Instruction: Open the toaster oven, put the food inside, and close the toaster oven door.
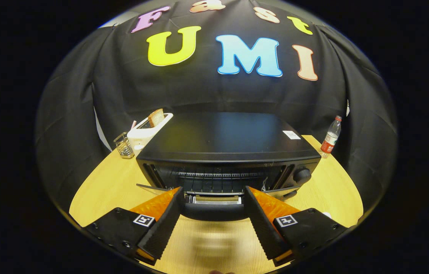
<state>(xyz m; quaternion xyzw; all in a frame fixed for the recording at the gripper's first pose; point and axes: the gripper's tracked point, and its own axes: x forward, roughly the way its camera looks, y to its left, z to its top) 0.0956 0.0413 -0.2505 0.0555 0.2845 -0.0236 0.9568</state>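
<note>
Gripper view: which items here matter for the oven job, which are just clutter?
Job:
toaster oven, door dropped open toward the fingers
gripper, open, fingers either side of the door's edge

Lying about:
white toaster with bread slice, left of oven
wire holder
water bottle, right of oven
table

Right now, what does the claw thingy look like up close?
The claw has two chunky wedge-shaped fingers whose inner faces are covered in a bumpy, ribbed grip texture. Each finger sits on a black block with small screw holes, and each block carries a little square black-and-white marker, like a tiny maze sticker. No cables show on it.
</note>
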